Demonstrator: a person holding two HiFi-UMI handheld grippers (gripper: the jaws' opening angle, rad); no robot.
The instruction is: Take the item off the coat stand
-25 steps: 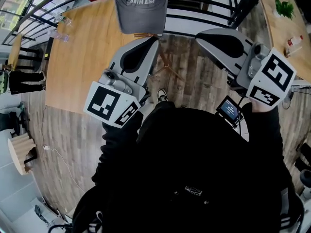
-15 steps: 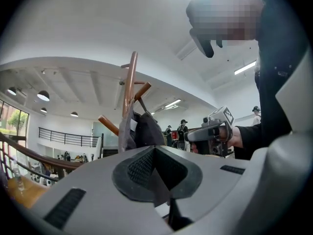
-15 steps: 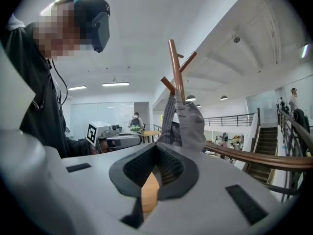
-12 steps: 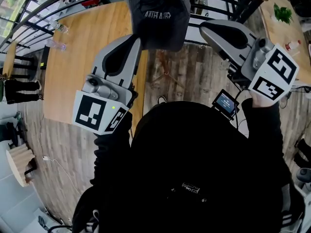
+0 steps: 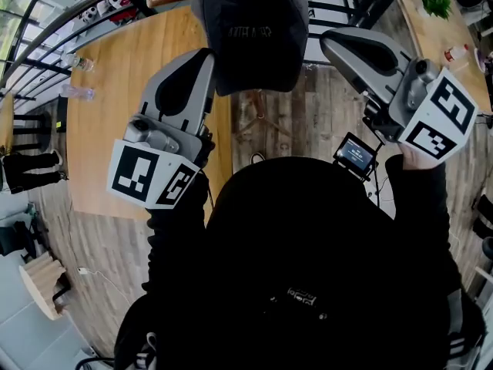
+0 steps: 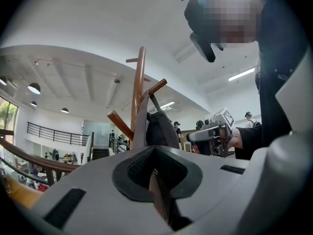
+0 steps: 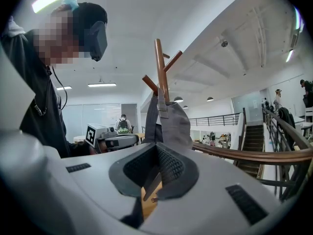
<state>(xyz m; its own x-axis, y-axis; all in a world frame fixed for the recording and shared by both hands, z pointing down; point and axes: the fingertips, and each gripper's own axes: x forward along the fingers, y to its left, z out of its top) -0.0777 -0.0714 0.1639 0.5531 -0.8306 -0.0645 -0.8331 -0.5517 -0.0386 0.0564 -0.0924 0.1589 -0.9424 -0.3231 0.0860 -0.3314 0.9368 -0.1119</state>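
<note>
The left gripper's (image 6: 151, 153) jaws are pressed together on a thin grey edge of the cap (image 6: 161, 129). That edge rises out of the jaws in front of the coat stand (image 6: 139, 82). The right gripper's (image 7: 157, 148) jaws are likewise closed narrow, pinching a fold of the cap's (image 7: 173, 124) grey cloth that runs down into them.

In both gripper views the cap hangs against the stand's brown pole, just under the slanted pegs (image 7: 171, 61). A strap lies up along the pole; whether it is hooked over a peg cannot be told.

From the head view the two grippers point level and meet the cap (image 5: 254, 29) from either side, the left gripper (image 5: 206, 56) at its left edge and the right gripper (image 5: 327, 41) at its right. Each carries a marker cube (image 5: 150, 177), and a small lit screen (image 5: 356, 154) sits under the right one. Black sleeves (image 5: 177, 230) lead back from both.

Below the cap the stand's wooden feet (image 5: 258, 110) rest on the plank floor (image 5: 308, 114), just beside the near right edge of a large wooden worktop (image 5: 115, 114). Two bottles (image 5: 77, 62) lie at the worktop's far left edge.
</note>
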